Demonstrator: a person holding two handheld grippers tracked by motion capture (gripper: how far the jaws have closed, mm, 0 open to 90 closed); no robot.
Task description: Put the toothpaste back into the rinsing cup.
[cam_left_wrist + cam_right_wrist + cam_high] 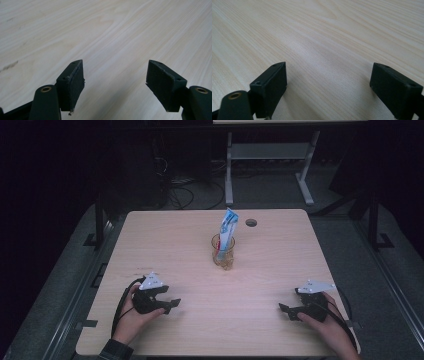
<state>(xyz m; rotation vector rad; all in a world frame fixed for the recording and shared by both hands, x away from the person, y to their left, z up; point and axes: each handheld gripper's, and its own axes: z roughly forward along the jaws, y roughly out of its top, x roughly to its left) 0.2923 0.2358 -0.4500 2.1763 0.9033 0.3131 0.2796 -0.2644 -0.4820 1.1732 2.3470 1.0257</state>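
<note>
A clear glass cup (223, 253) stands upright at the middle of the wooden table (165, 240), with a blue and white tube (227, 228) leaning in it. My left gripper (170, 305) rests near the front left of the table, open, with nothing between its jaws. My right gripper (287, 311) rests near the front right, also open and empty. In the left gripper view the left gripper (115, 80) has bare wood between its pads (75, 82). The right gripper view shows the right gripper (328, 85) wide apart over bare wood too.
A round cable hole (251, 222) sits near the table's far edge. Beyond the table are white desk legs (229, 170) and loose cables (175, 190) on a dark floor. A hand holds each gripper at the front edge.
</note>
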